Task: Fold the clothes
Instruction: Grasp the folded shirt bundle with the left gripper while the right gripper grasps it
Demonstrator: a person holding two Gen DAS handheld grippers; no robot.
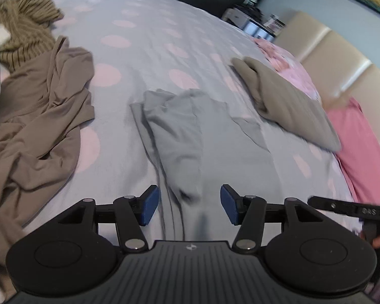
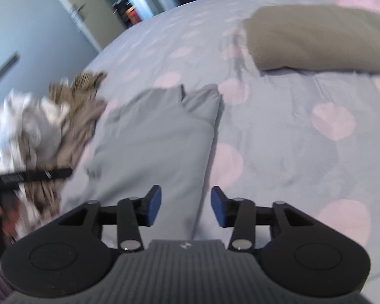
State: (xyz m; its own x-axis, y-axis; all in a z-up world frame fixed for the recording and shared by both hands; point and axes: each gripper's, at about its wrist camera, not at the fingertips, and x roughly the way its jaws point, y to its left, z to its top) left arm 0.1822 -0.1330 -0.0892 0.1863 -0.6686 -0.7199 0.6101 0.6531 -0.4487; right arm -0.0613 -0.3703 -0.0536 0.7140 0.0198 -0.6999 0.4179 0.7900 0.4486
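Left gripper (image 1: 189,206): black linkage arms, blue flat pads; jaws stand apart, about half open, gripping nothing, with the near end of the grey garment lying below the gap.
Right gripper (image 2: 186,207): same build; jaws parted about as far, nothing held, over the near right edge of the grey cloth.
Grey garment (image 1: 176,136): thin, soft, matte cloth, partly folded into a long shape with creased layers, lying mid-bed just ahead of both grippers.
Brown garment (image 1: 38,116): smooth draping fabric, crumpled in a heap on the left.
Ribbed knit (image 1: 25,22): tan, striped, bunched beyond the brown heap.
Olive folded piece (image 1: 288,103): flat, thicker cloth, far right.
Bedspread (image 1: 144,38): grey with pale pink dots, slightly wrinkled.
Headboard (image 1: 342,50): cream, padded panels.
Pink pillow (image 1: 362,147): beside the headboard.
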